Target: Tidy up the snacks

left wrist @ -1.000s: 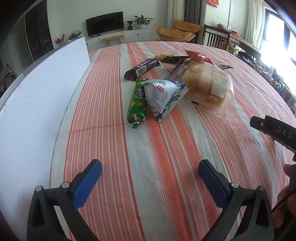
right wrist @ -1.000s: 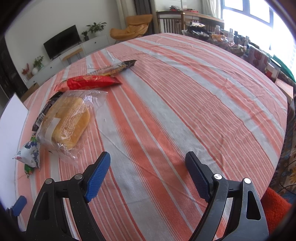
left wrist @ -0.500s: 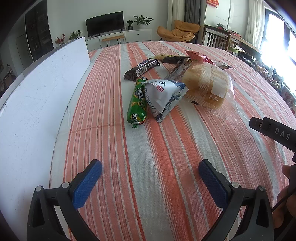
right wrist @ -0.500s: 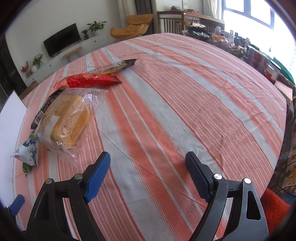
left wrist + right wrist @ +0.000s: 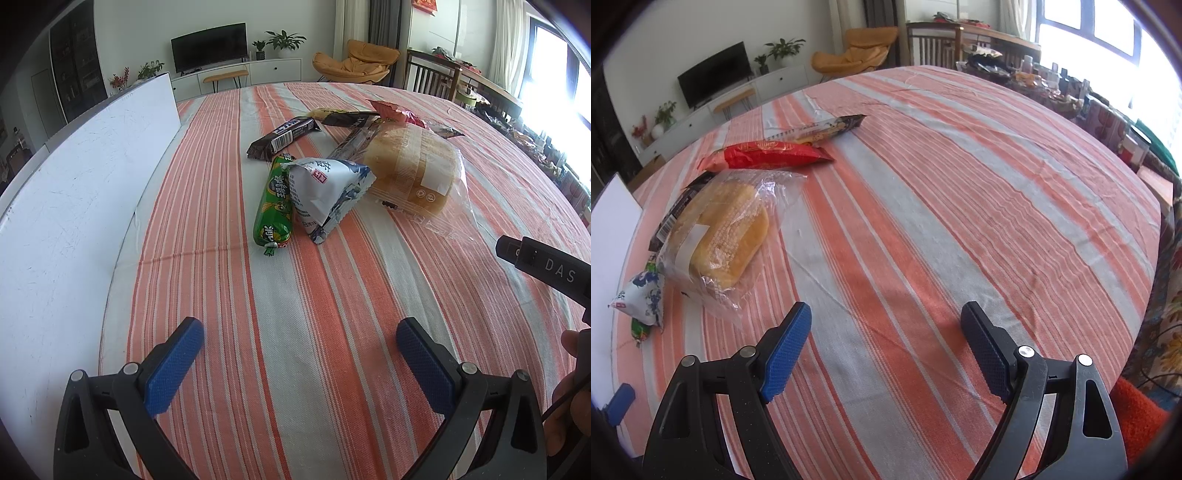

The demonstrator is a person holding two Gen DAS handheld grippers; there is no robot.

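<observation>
**Snacks clustered on a striped cloth, both grippers released**

The left gripper (image 5: 299,350) and the right gripper (image 5: 886,332) are each hovering over bare cloth with jaws spread wide, grasping nothing. Their pads (image 5: 173,369) are showing a blue, finely knurled surface on black frames.

The snacks are lying in one cluster on the woven orange-and-grey striped tablecloth (image 5: 332,314). Taking the bread loaf (image 5: 413,170) as the landmark, a rounded golden loaf in crinkled clear film, the following are lying around it:

- a white-and-blue pouch (image 5: 325,192), pyramid-shaped, touching the loaf's left side;
- a green sausage-shaped tube (image 5: 275,206), glossy, just beyond the pouch and partly tucked under it;
- a dark flat bar wrapper (image 5: 282,136), behind and left of the loaf;
- a red foil packet (image 5: 768,157), behind the loaf;
- a long thin wrapper (image 5: 820,129), beyond the red packet, possibly touching it.

The left wrist view alone is showing the dark bar's barcode, a scratched white board (image 5: 74,206) standing well left of the loaf, and a hand (image 5: 572,391) at the frame's right edge. The right wrist view alone is showing the red packet in full and the far table edge.
</observation>
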